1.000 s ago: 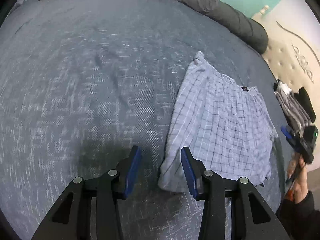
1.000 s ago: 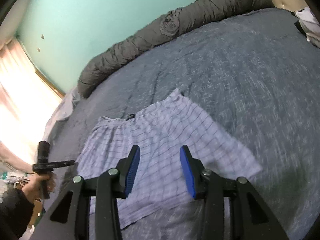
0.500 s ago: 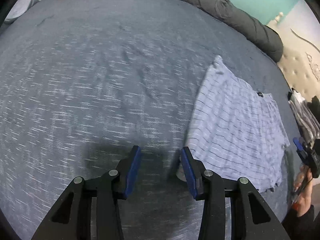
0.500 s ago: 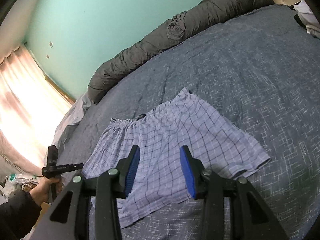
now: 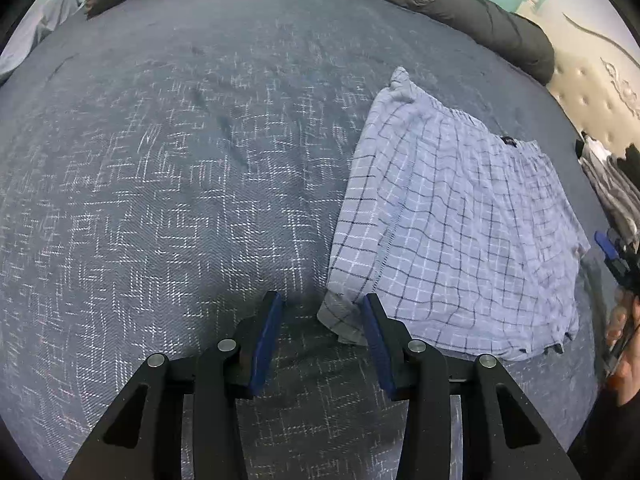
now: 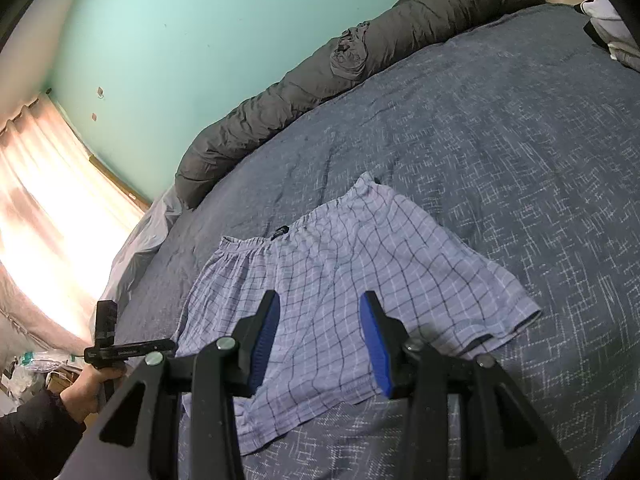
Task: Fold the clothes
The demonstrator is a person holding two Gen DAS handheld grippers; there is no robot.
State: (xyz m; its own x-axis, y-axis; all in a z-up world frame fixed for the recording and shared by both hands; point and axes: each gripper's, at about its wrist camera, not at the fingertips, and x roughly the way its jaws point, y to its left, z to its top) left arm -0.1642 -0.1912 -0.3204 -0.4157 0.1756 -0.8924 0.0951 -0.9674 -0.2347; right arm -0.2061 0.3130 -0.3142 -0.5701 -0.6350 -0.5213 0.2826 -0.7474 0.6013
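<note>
- A pair of pale checked shorts (image 5: pixel 452 224) is lying spread flat on a dark blue-grey bedspread (image 5: pixel 168 184) that is covering a bed.
- The elastic waistband is facing the far side of the bed, and the leg hems are lying nearest the cameras.
- The left gripper (image 5: pixel 320 320) is hovering just above the bedspread with its blue-padded jaws standing apart and holding nothing.
- One lower corner of the shorts is lying between those jaws, close to the right-side pad; contact cannot be told.
- The right gripper (image 6: pixel 320 320) is hovering over the middle of the shorts (image 6: pixel 340 292), its jaws also standing wide apart and gripping nothing.
- In the left wrist view, the right gripper (image 5: pixel 618 264) is showing at the far right edge, beyond the shorts, with the person's hand (image 5: pixel 622 344) holding its handle.
- In the right wrist view, the left gripper's body (image 6: pixel 120 346) is showing at the lower left, held by the person's other hand (image 6: pixel 90 390).
- A rolled grey duvet (image 6: pixel 320 84) is lying along the far edge of the bed, against a mint green wall (image 6: pixel 192 24).
- A small heap of other clothes (image 5: pixel 612 184) is sitting near a cream padded headboard (image 5: pixel 592 80).
- A bright curtain (image 6: pixel 44 208) is glowing at the left.
</note>
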